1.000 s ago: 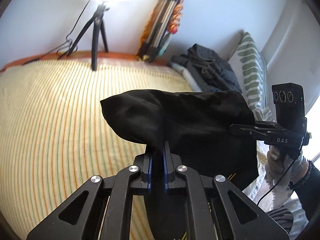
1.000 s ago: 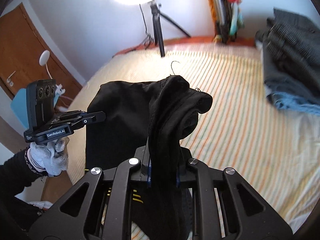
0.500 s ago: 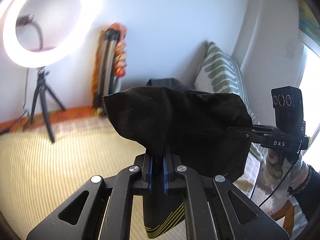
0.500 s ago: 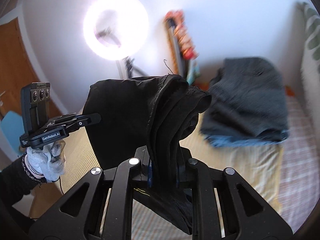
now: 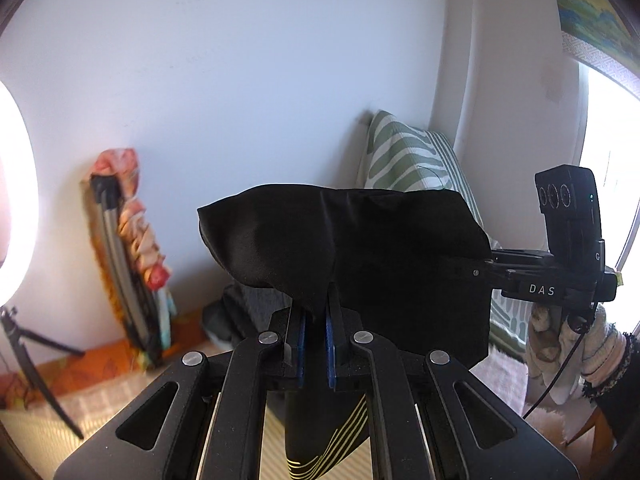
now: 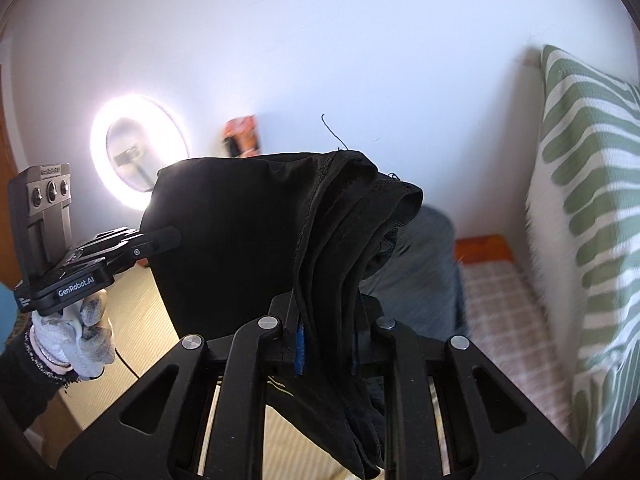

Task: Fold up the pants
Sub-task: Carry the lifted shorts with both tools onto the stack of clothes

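The bed (image 6: 500,292), with its checked and striped covers, lies low in both views, below the lifted cloth, with a green-and-white patterned pillow (image 6: 592,184) propped against the wall at its head and a dark heap of other clothes (image 6: 424,264) resting on it. A ring lamp (image 6: 138,146) on a stand glows against the far wall.

The black pants (image 5: 360,248) hang in the air between the two grippers, clear of the bed as far as either view shows, stretched into a broad panel; pale yellow stripes show on the part that drops below the left gripper. Holding the cloth up by two points lets its weight pull it flat, which probably prepares it to be laid down straight or doubled over.

The left gripper (image 5: 314,320) has its fingers narrowed on a pinch of the fabric's edge, blue pads pressing from each side. The right gripper (image 6: 324,328) clamps a thicker bunch, several layers of hem or waistband gathered together, so its fingers stand a little wider apart. Each gripper appears in the other's view off to the side, carried by a hand in a pale glove (image 6: 80,340), level with its partner, which keeps the top edge of the pants taut.
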The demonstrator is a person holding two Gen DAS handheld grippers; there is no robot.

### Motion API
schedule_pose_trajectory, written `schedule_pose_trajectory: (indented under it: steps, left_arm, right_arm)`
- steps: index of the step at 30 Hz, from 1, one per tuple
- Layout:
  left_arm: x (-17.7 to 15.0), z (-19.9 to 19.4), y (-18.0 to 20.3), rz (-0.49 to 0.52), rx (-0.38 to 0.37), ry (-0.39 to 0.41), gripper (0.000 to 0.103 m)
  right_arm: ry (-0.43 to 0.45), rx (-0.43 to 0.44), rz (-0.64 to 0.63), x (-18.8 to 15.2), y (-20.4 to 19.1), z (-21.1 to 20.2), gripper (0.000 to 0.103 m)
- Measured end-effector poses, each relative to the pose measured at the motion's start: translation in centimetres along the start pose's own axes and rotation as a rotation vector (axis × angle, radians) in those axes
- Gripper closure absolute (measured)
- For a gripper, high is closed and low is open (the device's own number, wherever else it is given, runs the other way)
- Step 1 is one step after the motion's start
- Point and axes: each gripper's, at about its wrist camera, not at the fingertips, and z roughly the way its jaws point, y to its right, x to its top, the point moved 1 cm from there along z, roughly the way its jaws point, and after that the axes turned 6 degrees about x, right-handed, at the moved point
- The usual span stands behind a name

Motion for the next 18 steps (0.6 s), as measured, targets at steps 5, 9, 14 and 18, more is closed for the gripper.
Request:
schedule_pose_trajectory:
  steps: [5,9,14,18]
  left_arm:
    - [1.5,4.8,-0.2,-0.008,0.003,-0.017,0.097]
    - [1.4,8.4,-1.6,-0.031,0.026,-0.052,0.097]
    - [0.9,11.8,-3.5,-0.066,0.062,-0.086,0.097]
    - [0.4,13.9,-4.1,-0.06,0.102,-0.098,0.097]
  right_arm:
    - [-0.001,-0.013,0.03,1.9,4.3,2.5,0.087]
    - [-0.028,-0.026,0.03,2.5,7.3,5.6,0.086]
    - [-0.073,-0.047,0.029,2.4,9.7,9.7,0.086]
    - [-0.088,-0.062,0.043,2.2,11.0,12.3,0.086]
